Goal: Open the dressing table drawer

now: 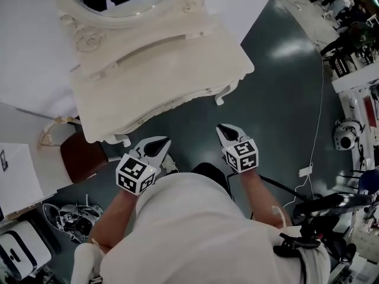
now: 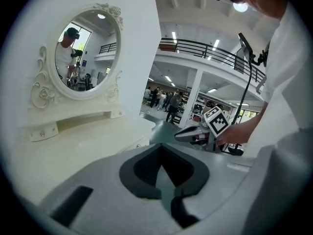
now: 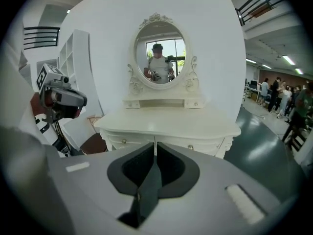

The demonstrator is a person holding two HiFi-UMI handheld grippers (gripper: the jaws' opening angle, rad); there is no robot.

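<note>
The cream dressing table (image 1: 177, 64) stands against the white wall with its oval mirror (image 3: 160, 53) on top. Its two drawer fronts (image 3: 132, 142) with small knobs face me in the right gripper view, both closed. My left gripper (image 1: 166, 142) hangs over the dark floor just short of the table's front left corner, jaws together and empty. My right gripper (image 1: 222, 128) is over the floor a short way off the front edge, also shut with nothing in it. It points at the seam between the two drawers (image 3: 155, 146). Neither gripper touches the table.
A brown stool (image 1: 83, 155) stands left of the table. A black-and-white device (image 1: 71, 218) and a white box (image 1: 21, 250) lie on the floor at lower left. Cables, stands and a round camera unit (image 1: 346, 135) crowd the right side. People stand far off.
</note>
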